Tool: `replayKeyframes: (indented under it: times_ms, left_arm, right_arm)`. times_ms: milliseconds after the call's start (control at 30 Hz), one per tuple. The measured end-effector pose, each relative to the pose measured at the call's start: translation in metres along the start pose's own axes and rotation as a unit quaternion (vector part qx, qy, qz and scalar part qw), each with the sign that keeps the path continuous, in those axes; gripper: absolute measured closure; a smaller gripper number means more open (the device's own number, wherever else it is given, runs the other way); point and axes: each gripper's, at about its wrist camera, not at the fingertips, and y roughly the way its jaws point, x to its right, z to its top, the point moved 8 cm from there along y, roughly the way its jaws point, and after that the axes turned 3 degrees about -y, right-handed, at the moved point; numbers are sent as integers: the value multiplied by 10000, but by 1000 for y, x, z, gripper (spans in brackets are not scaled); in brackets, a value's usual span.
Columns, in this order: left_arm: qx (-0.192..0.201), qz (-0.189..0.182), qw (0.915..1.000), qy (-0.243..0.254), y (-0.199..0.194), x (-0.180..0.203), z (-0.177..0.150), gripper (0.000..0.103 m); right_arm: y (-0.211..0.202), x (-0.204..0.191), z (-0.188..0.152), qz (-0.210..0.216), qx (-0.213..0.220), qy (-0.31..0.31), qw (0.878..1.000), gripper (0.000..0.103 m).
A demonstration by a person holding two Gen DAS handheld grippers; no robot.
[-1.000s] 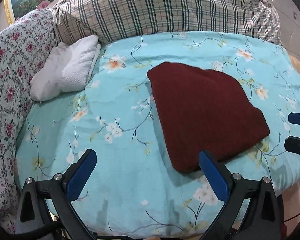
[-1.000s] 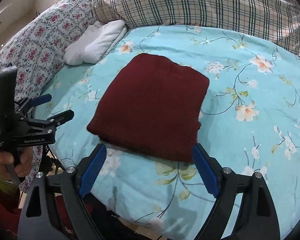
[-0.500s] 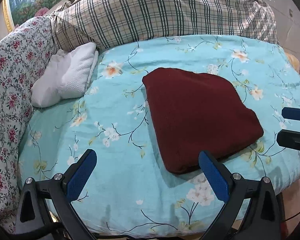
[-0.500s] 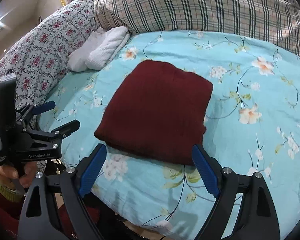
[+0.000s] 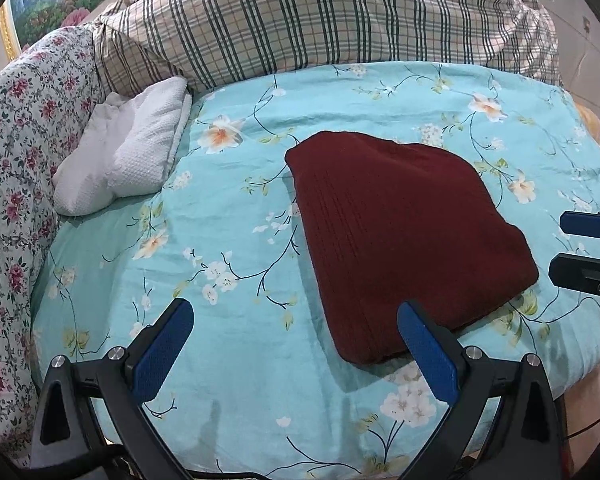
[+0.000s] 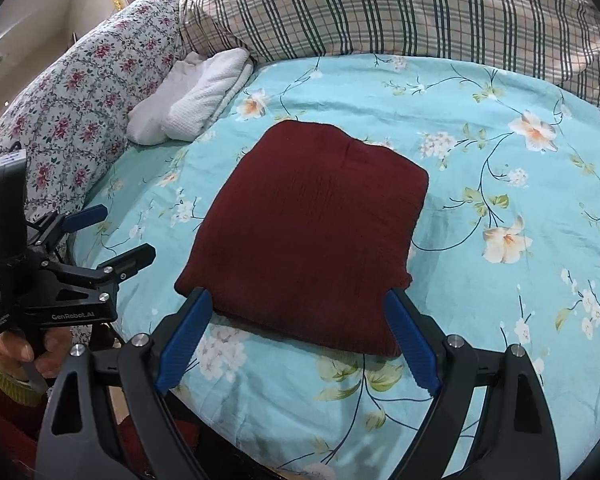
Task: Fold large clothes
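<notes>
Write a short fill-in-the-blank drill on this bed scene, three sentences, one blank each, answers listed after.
1. The folded garment lying on the floral sheet is dark ____ in color.
2. Both the left claw and the right claw have their jaws ____, gripping nothing.
3. The white towel lies beside the ____-patterned blanket at the far end of the bed.

Answers: red; open; plaid

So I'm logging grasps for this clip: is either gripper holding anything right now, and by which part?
Nothing is held. The left gripper and right gripper are both open, and the folded maroon garment lies free on the bed.
</notes>
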Motion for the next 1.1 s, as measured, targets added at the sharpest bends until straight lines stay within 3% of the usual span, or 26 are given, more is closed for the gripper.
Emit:
replayKeyframes:
  times_ms: [1100]
  left_arm:
    - [-34,-94,9999,105,8,16,21,1]
  right_arm:
    - [2,16,16,28,-19,2,10000,15]
